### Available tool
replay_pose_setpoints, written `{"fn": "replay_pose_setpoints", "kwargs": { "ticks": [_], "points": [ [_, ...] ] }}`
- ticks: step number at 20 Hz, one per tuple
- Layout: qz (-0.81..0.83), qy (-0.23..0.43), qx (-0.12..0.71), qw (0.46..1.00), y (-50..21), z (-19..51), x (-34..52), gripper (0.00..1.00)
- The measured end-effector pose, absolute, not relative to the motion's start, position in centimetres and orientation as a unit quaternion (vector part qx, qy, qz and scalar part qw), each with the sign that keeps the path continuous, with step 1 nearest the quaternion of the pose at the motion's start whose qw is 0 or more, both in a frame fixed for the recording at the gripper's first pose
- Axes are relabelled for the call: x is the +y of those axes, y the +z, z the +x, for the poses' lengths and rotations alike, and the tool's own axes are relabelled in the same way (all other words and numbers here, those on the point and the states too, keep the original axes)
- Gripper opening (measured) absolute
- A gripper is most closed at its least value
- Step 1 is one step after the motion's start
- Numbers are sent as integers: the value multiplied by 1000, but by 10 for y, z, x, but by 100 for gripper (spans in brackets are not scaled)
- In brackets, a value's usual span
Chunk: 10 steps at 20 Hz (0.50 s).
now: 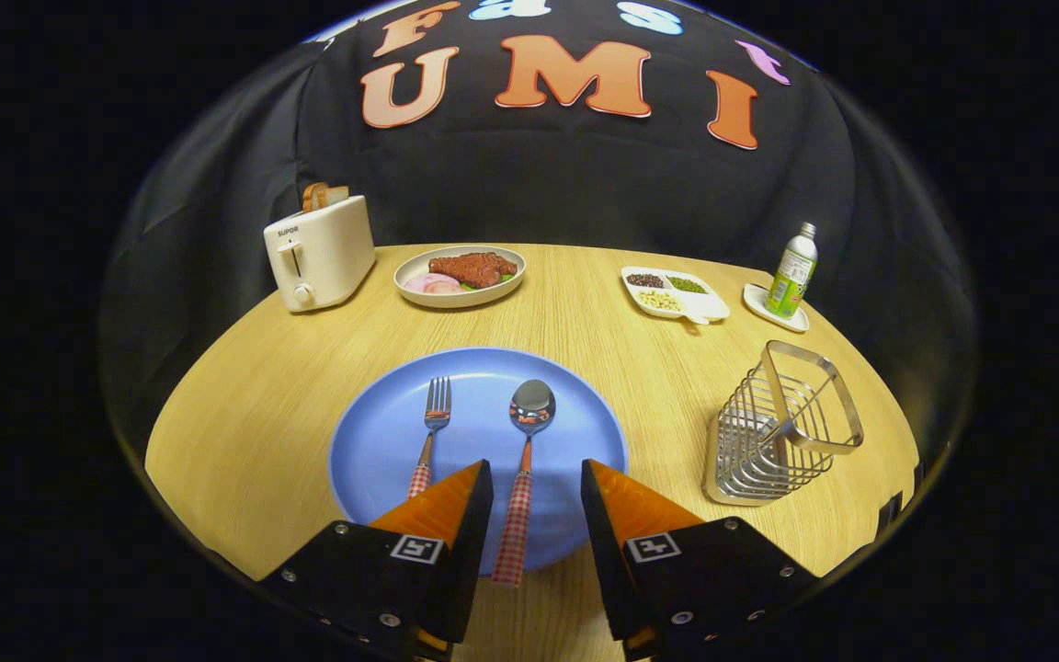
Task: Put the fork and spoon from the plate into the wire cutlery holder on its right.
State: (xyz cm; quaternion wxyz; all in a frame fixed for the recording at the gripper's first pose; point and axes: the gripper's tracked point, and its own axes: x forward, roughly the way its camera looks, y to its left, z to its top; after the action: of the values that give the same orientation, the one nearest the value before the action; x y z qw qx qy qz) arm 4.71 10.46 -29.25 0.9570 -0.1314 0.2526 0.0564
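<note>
Checked spoon handle between wide-open claw fingers — untouched.

The gripper hangs over the near edge of the blue plate, fingers spread apart and holding nothing. The spoon lies between them, handle toward the camera; the fork lies just left of it. The wire holder stands right of the plate on the wooden table. Beyond are a toaster, a food plate, a divided dish and a bottle.
</note>
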Motion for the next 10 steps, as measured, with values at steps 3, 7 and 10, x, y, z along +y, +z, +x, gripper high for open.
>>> {"fn": "replay_pose_setpoints", "kwargs": {
  "ticks": [3, 7, 10],
  "points": [
    [-124, 52, 273, 953, -305, 47, 108, 50],
    [-115, 43, 290, 949, -315, 45, 107, 33],
    [-112, 36, 299, 947, -317, 45, 106, 15]
  ]
}}
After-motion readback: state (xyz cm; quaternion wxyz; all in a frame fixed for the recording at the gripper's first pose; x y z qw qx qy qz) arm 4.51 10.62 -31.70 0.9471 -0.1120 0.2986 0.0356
